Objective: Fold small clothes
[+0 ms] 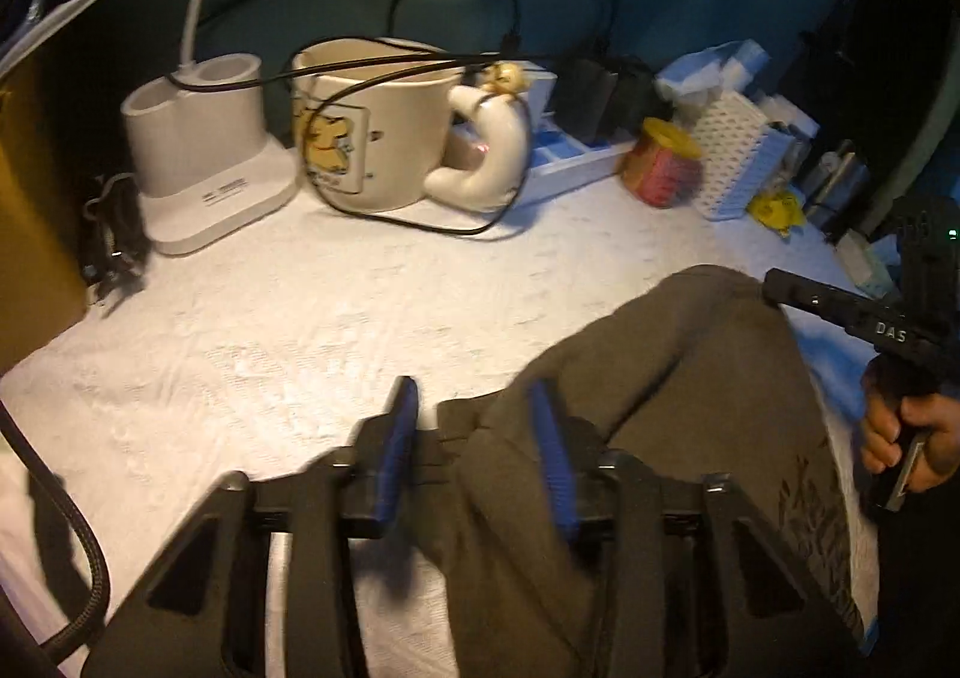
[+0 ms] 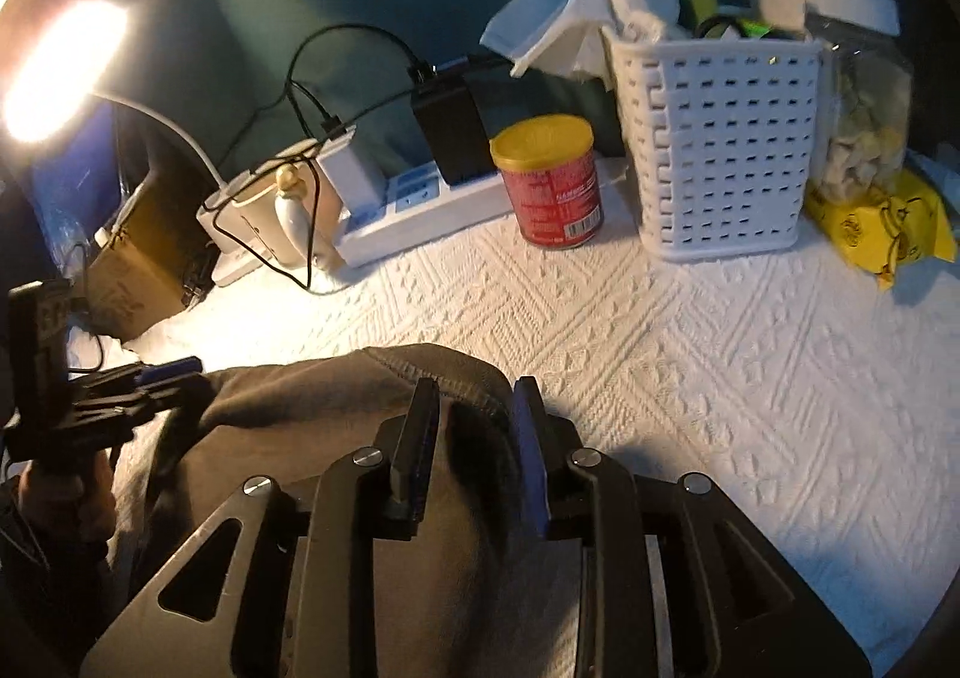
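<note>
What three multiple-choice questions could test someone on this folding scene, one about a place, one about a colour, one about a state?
1. What stands right of the red can?
A. white basket
B. mug
C. lamp

2. What colour is the can's lid?
A. blue
B. yellow
C. black

3. How are the right gripper fingers?
A. apart over the garment
B. shut on the can
C. out of view

Answers: 1 A, the white basket stands right of it. 2 B, the top is yellow. 3 A, a gap shows between them above the dark garment.
</note>
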`<state>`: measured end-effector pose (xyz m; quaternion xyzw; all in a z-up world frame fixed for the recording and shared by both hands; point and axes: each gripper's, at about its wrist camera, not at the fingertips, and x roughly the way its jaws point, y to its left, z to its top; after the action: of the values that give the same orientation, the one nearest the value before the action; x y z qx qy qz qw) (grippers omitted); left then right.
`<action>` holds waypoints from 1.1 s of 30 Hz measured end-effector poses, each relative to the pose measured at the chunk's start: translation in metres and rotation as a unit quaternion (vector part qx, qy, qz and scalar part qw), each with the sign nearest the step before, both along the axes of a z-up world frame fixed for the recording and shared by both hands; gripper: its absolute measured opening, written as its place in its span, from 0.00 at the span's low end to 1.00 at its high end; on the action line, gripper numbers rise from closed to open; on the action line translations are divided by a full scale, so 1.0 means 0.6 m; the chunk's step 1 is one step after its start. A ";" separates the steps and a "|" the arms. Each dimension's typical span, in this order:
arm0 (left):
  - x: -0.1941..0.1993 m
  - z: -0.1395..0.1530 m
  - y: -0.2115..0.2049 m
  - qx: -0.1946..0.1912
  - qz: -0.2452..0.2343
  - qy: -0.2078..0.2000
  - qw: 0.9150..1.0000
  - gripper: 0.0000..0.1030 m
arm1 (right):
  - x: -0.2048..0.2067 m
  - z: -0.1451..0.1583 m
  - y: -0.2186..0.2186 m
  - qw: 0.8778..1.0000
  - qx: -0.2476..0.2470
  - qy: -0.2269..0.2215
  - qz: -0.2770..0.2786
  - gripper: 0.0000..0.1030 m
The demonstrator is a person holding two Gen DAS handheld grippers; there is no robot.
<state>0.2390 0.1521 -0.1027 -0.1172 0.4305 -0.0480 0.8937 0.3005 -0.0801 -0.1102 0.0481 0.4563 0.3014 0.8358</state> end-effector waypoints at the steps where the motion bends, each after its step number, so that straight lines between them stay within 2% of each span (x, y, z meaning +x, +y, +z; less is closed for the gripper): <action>1: 0.000 -0.003 0.001 -0.019 -0.008 0.001 1.000 0.06 | -0.002 0.002 -0.003 1.000 -0.001 -0.002 -0.003 0.27; 7: -0.001 -0.010 0.012 0.007 0.024 0.010 1.000 0.06 | -0.020 0.008 -0.026 1.000 -0.004 -0.003 -0.021 0.27; 13: -0.022 0.020 0.017 0.008 0.051 -0.003 0.999 0.07 | -0.053 0.018 -0.043 1.000 -0.007 -0.008 -0.026 0.27; 15: -0.040 0.036 0.019 -0.016 0.045 -0.016 0.999 0.07 | -0.068 0.025 -0.048 1.000 -0.006 -0.011 -0.028 0.27; 23: -0.122 0.068 -0.020 -0.030 0.020 -0.026 0.999 0.07 | -0.133 0.055 -0.061 0.999 -0.003 -0.023 -0.030 0.27; 32: -0.224 0.063 -0.091 -0.034 -0.022 -0.009 0.999 0.08 | -0.208 0.063 -0.088 0.999 -0.003 -0.024 -0.033 0.27; 33: -0.234 0.059 -0.096 -0.036 -0.025 -0.004 0.999 0.11 | -0.213 0.062 -0.089 0.999 -0.003 -0.024 -0.033 0.27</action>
<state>0.0985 0.0943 -0.0675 -0.1382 0.4275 -0.0864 0.8892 0.1725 -0.1333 -0.0729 0.0535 0.4353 0.2736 0.8561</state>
